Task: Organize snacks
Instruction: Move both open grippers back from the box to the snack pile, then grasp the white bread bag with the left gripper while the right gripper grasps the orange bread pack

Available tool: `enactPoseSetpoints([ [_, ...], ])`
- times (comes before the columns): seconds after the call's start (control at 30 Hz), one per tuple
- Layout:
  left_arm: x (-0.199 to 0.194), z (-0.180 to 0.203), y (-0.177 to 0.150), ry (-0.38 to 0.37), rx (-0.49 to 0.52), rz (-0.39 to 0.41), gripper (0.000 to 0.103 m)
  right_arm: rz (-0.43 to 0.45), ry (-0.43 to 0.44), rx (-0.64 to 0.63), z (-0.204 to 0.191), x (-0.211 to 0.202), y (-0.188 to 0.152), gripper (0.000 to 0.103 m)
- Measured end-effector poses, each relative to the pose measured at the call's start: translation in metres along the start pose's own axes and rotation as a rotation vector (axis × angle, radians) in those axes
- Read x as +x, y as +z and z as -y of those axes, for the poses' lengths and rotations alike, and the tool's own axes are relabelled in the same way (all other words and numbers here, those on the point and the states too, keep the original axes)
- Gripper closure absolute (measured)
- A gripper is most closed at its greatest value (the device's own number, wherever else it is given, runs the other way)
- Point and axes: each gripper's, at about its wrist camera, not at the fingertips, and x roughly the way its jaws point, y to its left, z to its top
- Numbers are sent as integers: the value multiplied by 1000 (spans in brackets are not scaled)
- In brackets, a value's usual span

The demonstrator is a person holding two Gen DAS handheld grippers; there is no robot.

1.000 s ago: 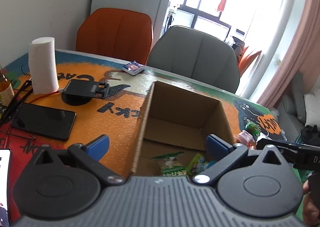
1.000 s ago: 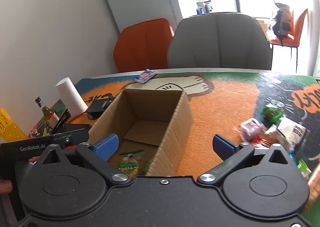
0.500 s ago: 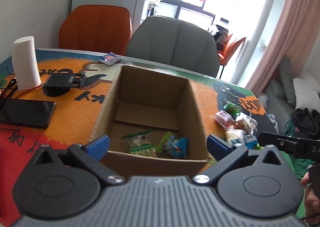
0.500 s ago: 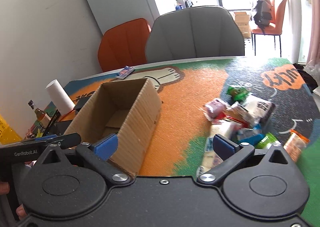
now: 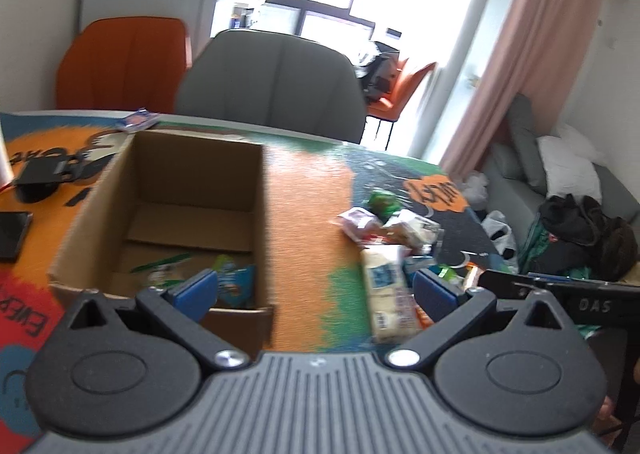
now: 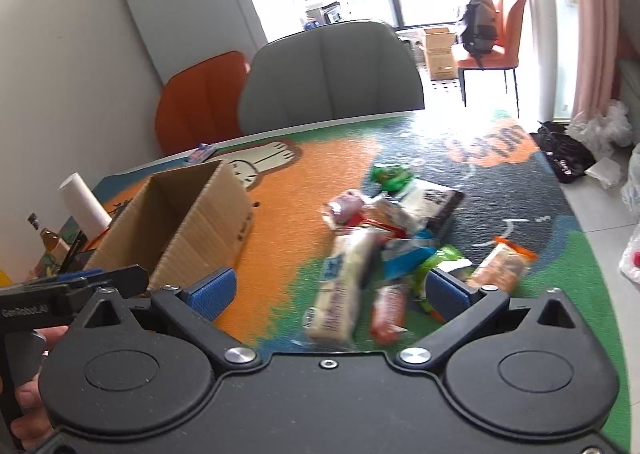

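An open cardboard box stands on the table and shows in the right wrist view too. Two snack packets lie in its bottom. A pile of snack packets lies right of the box, with a long white packet nearest; the pile also shows in the left wrist view. My left gripper is open and empty, above the box's near right corner. My right gripper is open and empty, just above the near end of the pile.
A paper roll, a bottle, a black phone and a black stand lie left of the box. A small blue packet lies at the table's far edge. Grey and orange chairs stand behind.
Both grippers have swung right, away from the box. The snack pile now lies in front of my right gripper. Both stay open and empty.
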Motion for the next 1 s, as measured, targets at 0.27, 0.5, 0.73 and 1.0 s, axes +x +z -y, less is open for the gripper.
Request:
enactPoseSetpoints([
  [0.27, 19, 31, -3, -51, 37, -7, 2, 22, -68, 42, 33, -6, -6, 0],
  [0.5, 44, 50, -7, -48, 55, -37, 9, 11, -108, 86, 60, 2, -13, 8],
  [0.73, 72, 58, -11, -40, 60, -85, 19, -7, -148, 133, 84, 18, -16, 12],
  [1.0, 111, 62, -14, -28, 61, -151, 37, -46, -178, 160, 102, 40, -19, 21],
])
